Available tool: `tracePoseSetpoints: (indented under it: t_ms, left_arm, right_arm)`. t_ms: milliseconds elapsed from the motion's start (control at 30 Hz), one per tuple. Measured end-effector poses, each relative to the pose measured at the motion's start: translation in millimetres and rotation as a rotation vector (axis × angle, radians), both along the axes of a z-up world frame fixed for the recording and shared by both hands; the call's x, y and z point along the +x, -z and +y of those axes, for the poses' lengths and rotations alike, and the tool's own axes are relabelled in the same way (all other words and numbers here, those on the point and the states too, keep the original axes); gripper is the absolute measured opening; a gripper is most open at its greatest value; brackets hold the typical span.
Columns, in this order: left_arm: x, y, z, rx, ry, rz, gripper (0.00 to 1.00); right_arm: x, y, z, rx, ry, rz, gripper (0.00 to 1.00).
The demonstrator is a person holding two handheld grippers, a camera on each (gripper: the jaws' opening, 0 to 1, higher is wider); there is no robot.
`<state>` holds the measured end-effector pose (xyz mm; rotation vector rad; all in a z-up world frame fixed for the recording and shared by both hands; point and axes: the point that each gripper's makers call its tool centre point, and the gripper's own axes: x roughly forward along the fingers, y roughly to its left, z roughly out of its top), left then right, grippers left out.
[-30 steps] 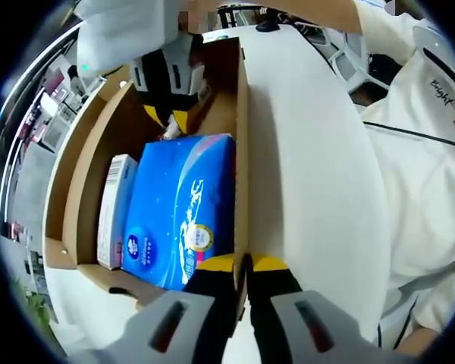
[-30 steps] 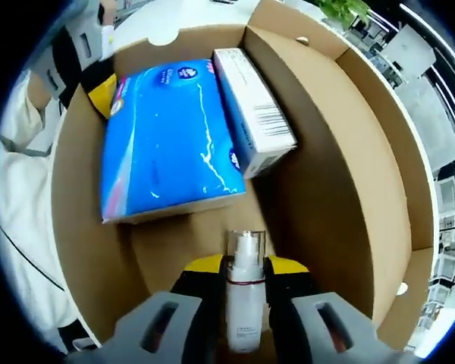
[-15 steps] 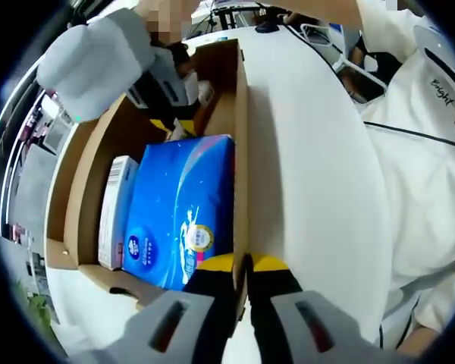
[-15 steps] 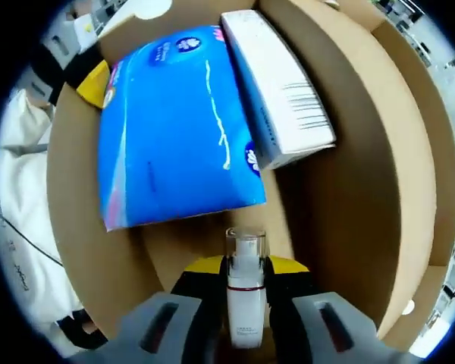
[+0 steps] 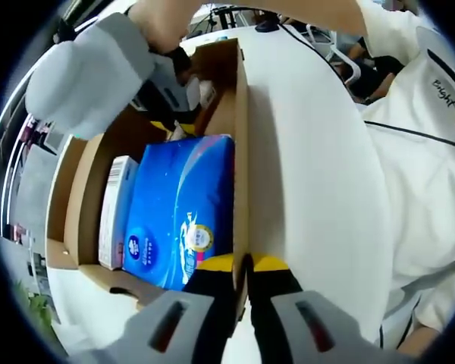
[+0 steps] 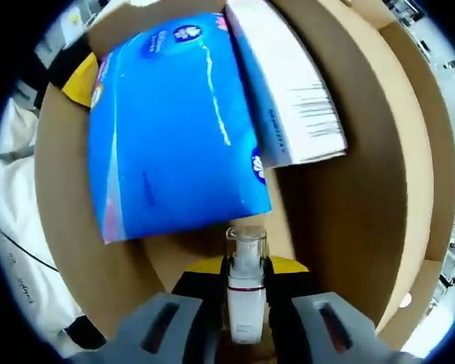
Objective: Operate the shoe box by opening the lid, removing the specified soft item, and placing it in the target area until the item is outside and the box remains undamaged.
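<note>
Blue tissue pack (image 6: pixel 174 129) just beyond right gripper (image 6: pixel 245 292)

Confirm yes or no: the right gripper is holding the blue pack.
No. The right gripper is shut on a small white pump bottle, while the blue pack lies in the cardboard box.

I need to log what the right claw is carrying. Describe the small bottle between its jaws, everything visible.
The small bottle is a slim white pump or spray bottle with a clear cap over its nozzle, a dark red band at the neck and fine print too small to read. It looks like plastic. It points forward along the right claw, whose jaws are shut on its body. It hangs inside the cardboard box, its cap close to the blue tissue pack; whether they touch is unclear.
</note>
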<state>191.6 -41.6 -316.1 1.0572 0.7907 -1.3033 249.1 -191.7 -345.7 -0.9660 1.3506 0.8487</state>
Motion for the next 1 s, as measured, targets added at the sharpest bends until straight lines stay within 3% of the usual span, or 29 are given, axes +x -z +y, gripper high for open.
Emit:
tracePoseSetpoints:
  t_ms: [367, 467, 500, 733, 1000]
  left_arm:
    - [0.8, -0.5, 0, -0.005, -0.001, -0.005, 0.04]
    - [0.9, -0.5, 0, -0.007, 0.0, -0.008, 0.04]
    - [1.1, -0.6, 0, -0.007, 0.0, -0.007, 0.04]
    - [1.1, -0.6, 1, -0.006, 0.0, -0.003, 0.04]
    - [1.0, -0.4, 0, -0.006, -0.005, -0.005, 0.04]
  right_arm:
    - [-11, -0.6, 0, 0.021, 0.056, -0.033, 0.19]
    - [-11, -0.9, -2, 0.056, 0.168, -0.024, 0.18]
    - [-3, -1.5, -3, 0.072, 0.15, -0.038, 0.18]
    - [0, -2.2, -3, 0.138, 0.154, -0.058, 0.18]
    - [3, -2.4, -3, 0.142, 0.162, -0.079, 0.18]
